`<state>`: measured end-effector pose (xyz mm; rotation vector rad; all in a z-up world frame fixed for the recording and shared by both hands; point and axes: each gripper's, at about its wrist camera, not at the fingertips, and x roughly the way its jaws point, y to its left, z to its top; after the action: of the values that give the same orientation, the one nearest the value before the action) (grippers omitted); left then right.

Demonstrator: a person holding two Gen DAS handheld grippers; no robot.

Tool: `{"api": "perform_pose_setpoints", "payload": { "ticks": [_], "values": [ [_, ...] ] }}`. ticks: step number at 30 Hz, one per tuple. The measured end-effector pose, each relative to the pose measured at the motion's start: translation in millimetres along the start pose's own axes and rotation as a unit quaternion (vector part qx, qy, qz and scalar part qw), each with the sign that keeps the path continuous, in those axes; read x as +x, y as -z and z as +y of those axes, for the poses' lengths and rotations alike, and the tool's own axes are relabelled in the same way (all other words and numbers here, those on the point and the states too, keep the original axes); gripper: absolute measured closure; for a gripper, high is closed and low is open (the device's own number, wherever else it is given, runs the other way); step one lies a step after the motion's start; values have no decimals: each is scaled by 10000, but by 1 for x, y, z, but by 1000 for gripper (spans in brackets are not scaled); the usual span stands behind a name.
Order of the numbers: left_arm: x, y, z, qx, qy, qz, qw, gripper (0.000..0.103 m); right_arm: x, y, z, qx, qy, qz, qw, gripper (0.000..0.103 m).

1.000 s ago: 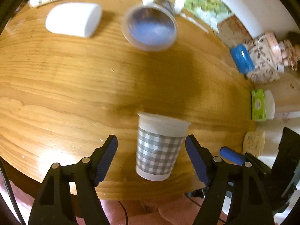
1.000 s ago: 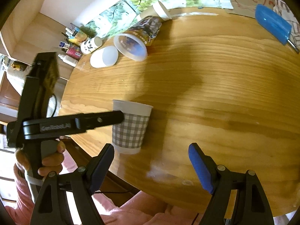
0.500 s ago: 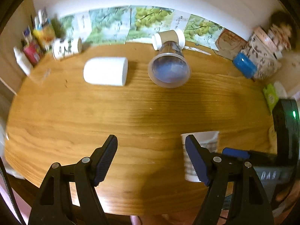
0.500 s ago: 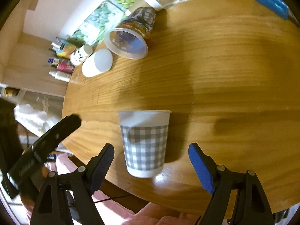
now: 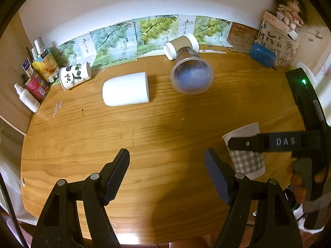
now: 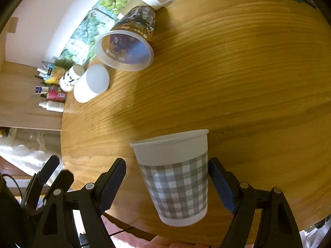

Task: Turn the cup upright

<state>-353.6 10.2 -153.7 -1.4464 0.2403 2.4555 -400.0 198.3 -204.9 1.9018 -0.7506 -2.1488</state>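
Closing in on the gingham cup (image 6: 175, 177) with the right gripper (image 6: 167, 184): jaws wide, one either side of the cup, neither pad clearly touching. Cup stands near the front edge of the table (image 5: 144, 128), toward its right corner, wide rim uppermost (so it reads as upright already, or nearly). Left gripper (image 5: 167, 173) wide too, holding nothing, hovering over bare wood left of the cup. Other cups lie on their sides near the back edge: white cup (image 5: 126, 92), clear cup (image 5: 191, 74), panda cup (image 5: 74, 75).

Step, as judged: right hand taking over the cup. Next calls for a gentle squeeze; thin walls may crumple.

Since half a second ago: left gripper drawn further left; right moved nearer, cup now tilted in its view.
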Motion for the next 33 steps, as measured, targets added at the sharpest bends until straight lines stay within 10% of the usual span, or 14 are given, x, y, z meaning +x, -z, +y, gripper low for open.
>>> {"api": "perform_pose_setpoints", "payload": {
  "ticks": [20,33],
  "values": [
    [2,4,21,527,777,62,9956,25,-3,7,21,163,479,-620,9968,35],
    [-10,10,23,861,873,-7,9925,25,-36,37,49,-636,643,-2769,9566,35]
  ]
}}
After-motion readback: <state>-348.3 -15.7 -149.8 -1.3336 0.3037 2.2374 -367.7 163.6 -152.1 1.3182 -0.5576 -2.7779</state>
